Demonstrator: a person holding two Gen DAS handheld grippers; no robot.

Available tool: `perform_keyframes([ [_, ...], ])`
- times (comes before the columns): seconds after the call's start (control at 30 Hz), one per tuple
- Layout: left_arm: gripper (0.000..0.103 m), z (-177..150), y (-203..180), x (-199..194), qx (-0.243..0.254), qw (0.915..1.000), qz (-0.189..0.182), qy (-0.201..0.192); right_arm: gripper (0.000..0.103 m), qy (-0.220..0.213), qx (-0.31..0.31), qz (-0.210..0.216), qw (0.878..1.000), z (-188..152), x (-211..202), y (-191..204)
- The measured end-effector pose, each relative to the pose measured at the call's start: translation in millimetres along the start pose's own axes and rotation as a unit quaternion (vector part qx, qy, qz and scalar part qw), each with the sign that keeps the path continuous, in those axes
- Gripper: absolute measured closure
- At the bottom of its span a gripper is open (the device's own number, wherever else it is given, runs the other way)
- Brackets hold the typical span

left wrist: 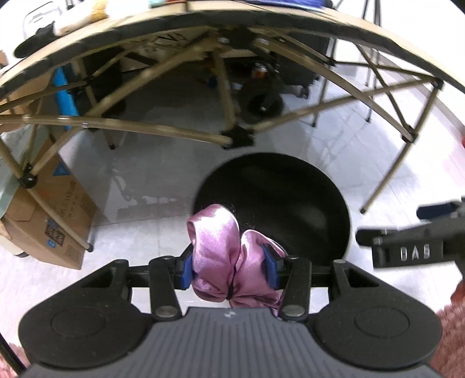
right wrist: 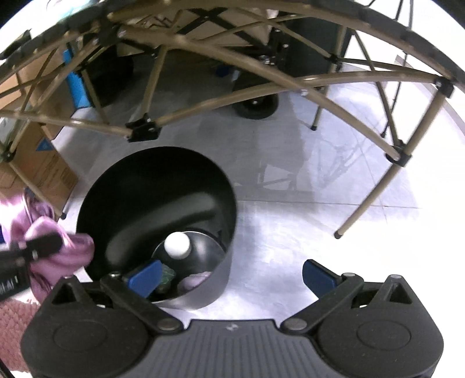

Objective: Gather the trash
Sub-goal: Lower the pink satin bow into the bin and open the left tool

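Observation:
My left gripper (left wrist: 231,266) is shut on a shiny pink scrunchie (left wrist: 221,247), its blue pads pressing both sides of the bunched fabric. Just beyond it stands a round black trash bin (left wrist: 290,203) on the pale floor. In the right wrist view the same bin (right wrist: 122,186) shows its inside: a white bottle (right wrist: 177,244), something green and a pinkish item lie at the bottom. My right gripper (right wrist: 232,276) hangs open and empty beside the bin's right side. The scrunchie (right wrist: 43,232) and the left gripper's finger appear at that view's left edge.
A folding table (left wrist: 203,23) with a tan crossed-bar frame (right wrist: 232,93) arches over the far side. Cardboard boxes (left wrist: 58,209) stand at the left under it. A table leg (right wrist: 369,197) stands right of the bin. A pink knitted mat (right wrist: 11,319) lies at the lower left.

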State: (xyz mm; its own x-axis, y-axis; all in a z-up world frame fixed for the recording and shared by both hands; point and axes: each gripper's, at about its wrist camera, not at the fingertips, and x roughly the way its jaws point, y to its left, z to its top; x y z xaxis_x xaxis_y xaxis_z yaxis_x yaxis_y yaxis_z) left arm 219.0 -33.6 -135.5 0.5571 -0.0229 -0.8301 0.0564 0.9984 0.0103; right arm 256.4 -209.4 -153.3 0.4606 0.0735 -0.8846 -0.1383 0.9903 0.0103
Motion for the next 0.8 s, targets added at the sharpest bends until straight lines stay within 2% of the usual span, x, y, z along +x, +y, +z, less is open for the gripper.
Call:
perform_keyframes([
  [0.37, 0.056, -1.7, -29.5, 9.8, 0.033, 0.9993, -0.015, 0.009, 0.0, -0.026, 0.043, -0.018, 0.999, -4.4, -21.7, -36.7],
  [0.8, 0.056, 27.9, -49.4, 27.7, 0.03, 0.9994, -0.017, -0.007, 0.0, -0.057, 0.085, -0.031, 0.994, -2.4, -38.8, -67.1],
])
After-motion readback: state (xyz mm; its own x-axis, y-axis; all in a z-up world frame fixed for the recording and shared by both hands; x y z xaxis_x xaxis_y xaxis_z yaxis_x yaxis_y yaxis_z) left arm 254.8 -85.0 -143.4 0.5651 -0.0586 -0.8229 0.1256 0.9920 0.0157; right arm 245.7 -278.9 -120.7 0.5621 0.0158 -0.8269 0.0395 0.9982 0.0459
